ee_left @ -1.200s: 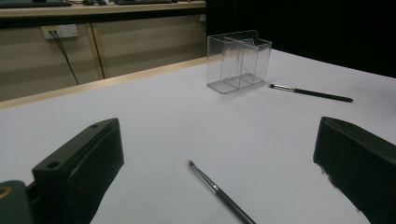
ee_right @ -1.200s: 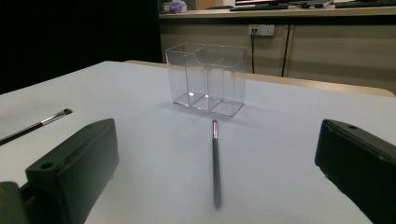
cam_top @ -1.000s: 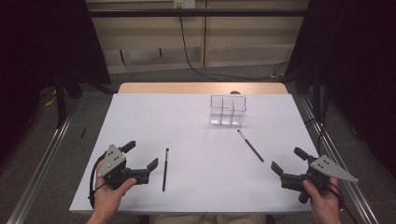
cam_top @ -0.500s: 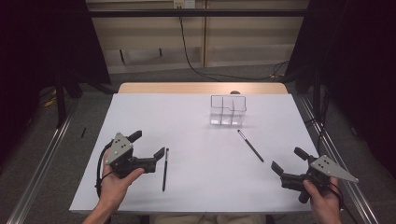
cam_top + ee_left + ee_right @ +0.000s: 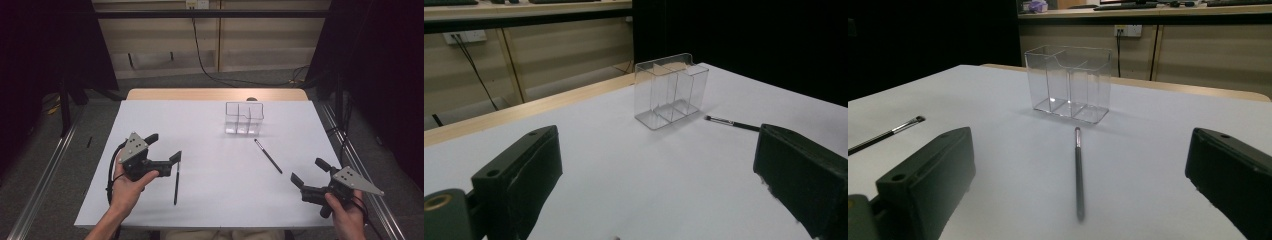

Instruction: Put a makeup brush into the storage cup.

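Lower left of the high view, the left gripper (image 5: 164, 148) hovers with its blocky matte-black jaws spread wide, one tip just beside the slim dark brush (image 5: 176, 176) lying flat on the white table (image 5: 200, 125). Lower right, the right gripper (image 5: 310, 172) gapes too. A second thin brush (image 5: 268, 156), perhaps metal-ferruled, lies near the clear, partitioned acrylic organizer (image 5: 244, 118).

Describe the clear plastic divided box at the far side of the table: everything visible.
The clear plastic divided box is a small, see-through, open-topped rectangular container that looks like acrylic, split by inner walls into compartments; the exact count is hard to read. It stands upright on the white table, toward the far edge, right of centre. It looks empty. The thin dark brush lies on the table just nearer than it, apart from it. No gripper touches it.
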A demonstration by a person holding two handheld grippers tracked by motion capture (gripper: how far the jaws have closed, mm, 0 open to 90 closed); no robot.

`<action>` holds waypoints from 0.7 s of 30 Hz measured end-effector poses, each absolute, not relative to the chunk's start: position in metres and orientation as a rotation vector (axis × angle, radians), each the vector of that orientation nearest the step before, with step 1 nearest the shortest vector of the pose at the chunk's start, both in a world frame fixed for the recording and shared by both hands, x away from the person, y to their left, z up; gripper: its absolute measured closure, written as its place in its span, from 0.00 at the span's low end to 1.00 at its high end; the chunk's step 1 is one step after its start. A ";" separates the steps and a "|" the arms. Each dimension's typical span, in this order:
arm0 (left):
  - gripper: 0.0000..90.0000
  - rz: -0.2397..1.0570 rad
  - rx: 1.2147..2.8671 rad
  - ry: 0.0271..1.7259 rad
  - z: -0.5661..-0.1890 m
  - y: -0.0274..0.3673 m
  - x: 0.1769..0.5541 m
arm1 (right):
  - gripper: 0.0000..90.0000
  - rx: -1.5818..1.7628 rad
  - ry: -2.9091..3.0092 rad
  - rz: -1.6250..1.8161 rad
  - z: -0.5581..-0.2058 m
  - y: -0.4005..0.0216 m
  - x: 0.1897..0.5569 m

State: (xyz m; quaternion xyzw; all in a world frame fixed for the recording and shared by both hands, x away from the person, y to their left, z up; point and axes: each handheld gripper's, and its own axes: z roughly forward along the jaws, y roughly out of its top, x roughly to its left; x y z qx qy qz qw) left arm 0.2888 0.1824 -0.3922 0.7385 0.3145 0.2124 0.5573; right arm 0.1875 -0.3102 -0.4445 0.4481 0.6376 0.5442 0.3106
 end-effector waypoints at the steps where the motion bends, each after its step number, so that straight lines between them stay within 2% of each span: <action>1: 0.06 0.502 1.753 0.739 -0.391 0.182 0.289 | 0.00 1.184 1.683 1.437 -0.444 -0.310 0.188; 12: 0.07 0.474 1.835 0.762 -0.381 0.176 0.292 | 0.00 1.183 1.688 1.434 -0.445 -0.310 0.187; 16: 0.07 0.453 1.925 0.827 -0.378 0.173 0.295 | 0.00 1.184 1.686 1.434 -0.445 -0.310 0.187; 21: 0.09 0.396 2.058 0.825 -0.378 0.170 0.299 | 0.00 1.178 1.694 1.437 -0.444 -0.310 0.187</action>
